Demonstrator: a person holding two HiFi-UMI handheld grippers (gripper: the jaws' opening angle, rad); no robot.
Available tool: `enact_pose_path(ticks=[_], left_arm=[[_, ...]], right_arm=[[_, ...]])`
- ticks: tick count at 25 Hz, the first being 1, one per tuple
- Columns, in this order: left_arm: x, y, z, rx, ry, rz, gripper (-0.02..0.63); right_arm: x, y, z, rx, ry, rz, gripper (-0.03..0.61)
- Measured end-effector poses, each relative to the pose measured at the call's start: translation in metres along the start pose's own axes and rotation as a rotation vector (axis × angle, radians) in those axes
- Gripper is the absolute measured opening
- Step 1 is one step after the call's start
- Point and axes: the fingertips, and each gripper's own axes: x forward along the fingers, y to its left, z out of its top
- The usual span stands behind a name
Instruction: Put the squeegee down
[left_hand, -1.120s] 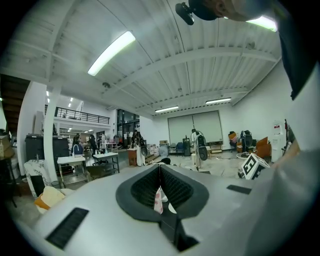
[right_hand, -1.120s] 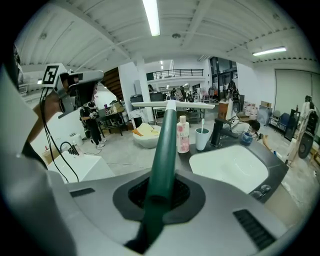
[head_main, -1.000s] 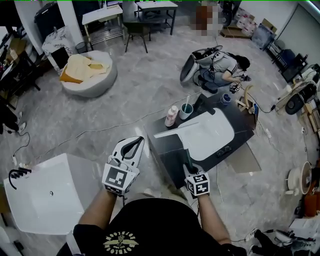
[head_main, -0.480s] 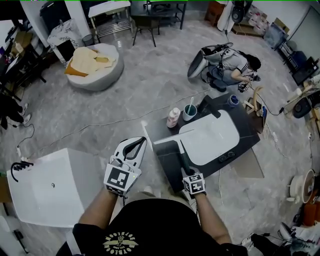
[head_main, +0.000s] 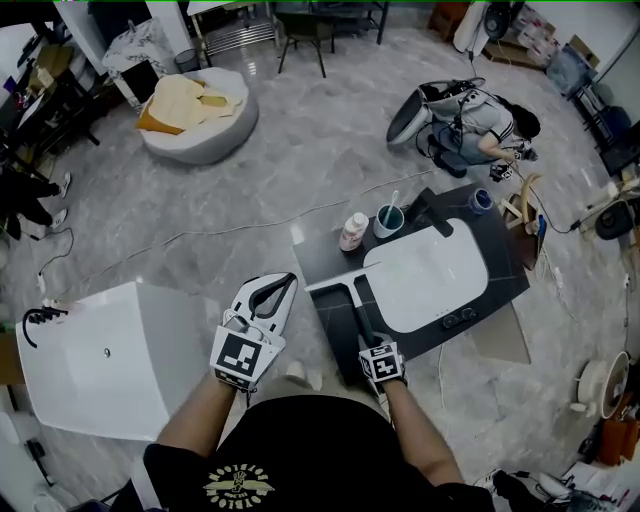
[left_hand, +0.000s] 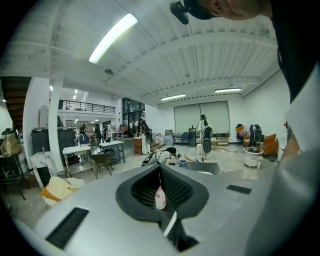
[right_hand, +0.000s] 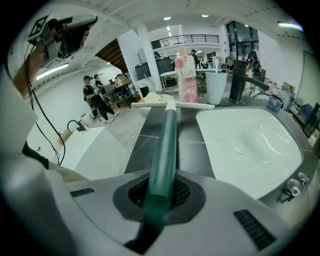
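A squeegee has a green handle (right_hand: 167, 145) and a white blade (right_hand: 172, 105). My right gripper (right_hand: 160, 197) is shut on the handle's near end. In the head view the blade (head_main: 330, 286) lies across the dark counter (head_main: 500, 265), left of the white basin (head_main: 425, 280); I cannot tell whether it touches the counter. The right gripper (head_main: 375, 345) is at the counter's near-left corner. My left gripper (head_main: 283, 284) hangs over the floor left of the counter, its jaws shut with nothing in them. In its own view the left gripper (left_hand: 160, 200) points toward the counter.
A pink bottle (head_main: 352, 232), a cup (head_main: 388, 220) and a black faucet (head_main: 425, 212) stand along the counter's far side. A white tub (head_main: 100, 360) sits on the floor at left. A person (head_main: 485, 115) crouches beyond the counter. A cable (head_main: 250, 225) crosses the floor.
My right gripper has drawn the squeegee back and left, so the blade went from the basin's edge to the dark counter beside it. The left gripper has stayed as it was.
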Motion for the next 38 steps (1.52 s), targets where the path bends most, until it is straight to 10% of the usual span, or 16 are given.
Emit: enact_pose_path(ticks=[20, 38], left_arm=[[-0.007, 0.006, -0.01, -0.02, 0.01, 0.013, 0.023], [-0.047, 0.001, 0.015, -0.017, -0.098, -0.046, 0.025]], right_arm=[[0.02, -0.003, -0.006, -0.058, 0.141, -0.048, 0.108], [-0.159, -0.004, 0.099, 0.01, -0.436, -0.333, 0.029]])
